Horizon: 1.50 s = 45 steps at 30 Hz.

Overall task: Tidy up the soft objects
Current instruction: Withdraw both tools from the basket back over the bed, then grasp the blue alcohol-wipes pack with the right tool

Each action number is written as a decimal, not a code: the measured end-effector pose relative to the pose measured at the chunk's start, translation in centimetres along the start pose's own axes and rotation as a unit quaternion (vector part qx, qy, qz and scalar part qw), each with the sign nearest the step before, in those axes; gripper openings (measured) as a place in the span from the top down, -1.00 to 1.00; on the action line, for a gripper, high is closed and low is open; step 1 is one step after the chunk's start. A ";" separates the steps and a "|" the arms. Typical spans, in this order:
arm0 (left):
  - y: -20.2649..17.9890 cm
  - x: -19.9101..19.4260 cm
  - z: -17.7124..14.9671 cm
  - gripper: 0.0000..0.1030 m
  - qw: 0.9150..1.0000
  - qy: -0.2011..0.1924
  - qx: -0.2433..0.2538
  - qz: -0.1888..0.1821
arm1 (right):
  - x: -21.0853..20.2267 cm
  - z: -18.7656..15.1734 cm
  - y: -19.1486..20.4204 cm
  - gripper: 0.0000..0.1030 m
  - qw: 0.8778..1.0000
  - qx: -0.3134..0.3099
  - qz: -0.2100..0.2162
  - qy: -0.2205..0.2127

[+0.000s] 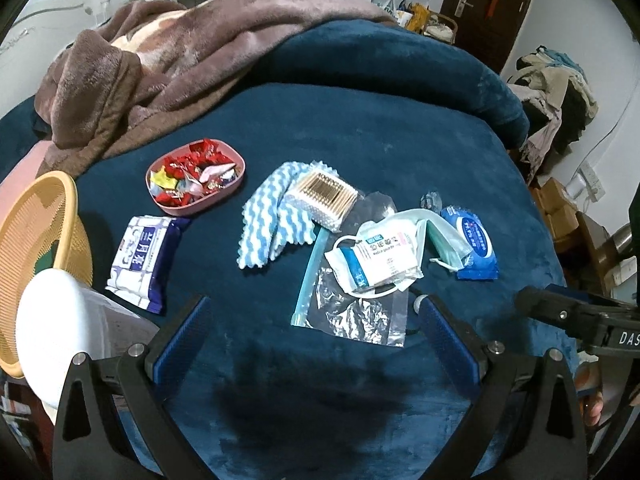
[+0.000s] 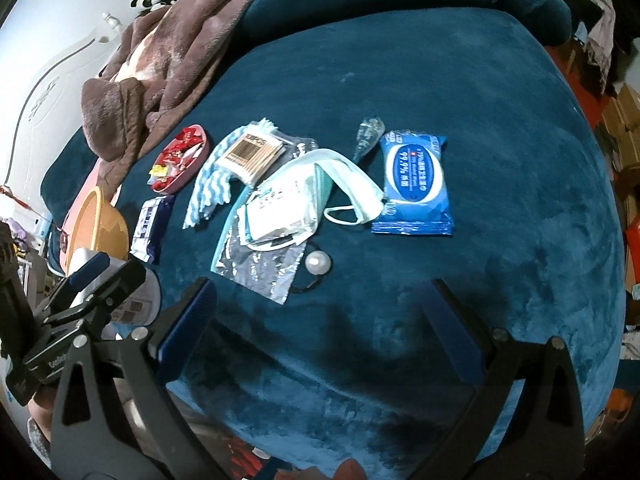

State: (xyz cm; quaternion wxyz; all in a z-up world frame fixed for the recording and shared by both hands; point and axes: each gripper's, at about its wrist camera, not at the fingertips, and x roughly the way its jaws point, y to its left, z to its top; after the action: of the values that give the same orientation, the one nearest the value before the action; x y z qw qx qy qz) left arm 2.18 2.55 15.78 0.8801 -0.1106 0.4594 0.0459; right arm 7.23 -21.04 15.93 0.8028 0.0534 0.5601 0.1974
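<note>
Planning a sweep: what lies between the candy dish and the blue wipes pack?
The striped cloth, cotton swab box and face mask packet lie between the candy dish and blue wipes pack, per the left wrist view.

Both views are fisheye frames with a black vignette in the corners; straight edges bow outward toward the rim, and the bed (image 1: 360, 128) bulges like a dome. Indoor light is moderate and cool, falling from above and behind the cameras: soft dark shadows lie on the bedspread directly ahead of each gripper, left (image 1: 312, 312) and right (image 2: 324, 300). Specular glare glints on the crinkled plastic bag (image 1: 352, 312) and on the pearl (image 2: 318, 263). The white tub (image 1: 60, 320) is nearly overexposed. Centres are sharp; the periphery is smeared and dim.
</note>
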 end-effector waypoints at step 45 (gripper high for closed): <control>0.3 10.8 0.1 -0.99 0.995 0.099 -0.005 -0.020 | 6.3 6.2 -7.9 -1.00 0.993 0.083 -0.083 -0.007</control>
State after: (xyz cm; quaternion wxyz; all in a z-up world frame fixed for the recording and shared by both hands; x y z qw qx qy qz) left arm 8.38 2.60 6.91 0.8304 -0.1276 0.5420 0.0196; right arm 16.82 -25.07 10.26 0.8130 0.0741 0.5717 0.0826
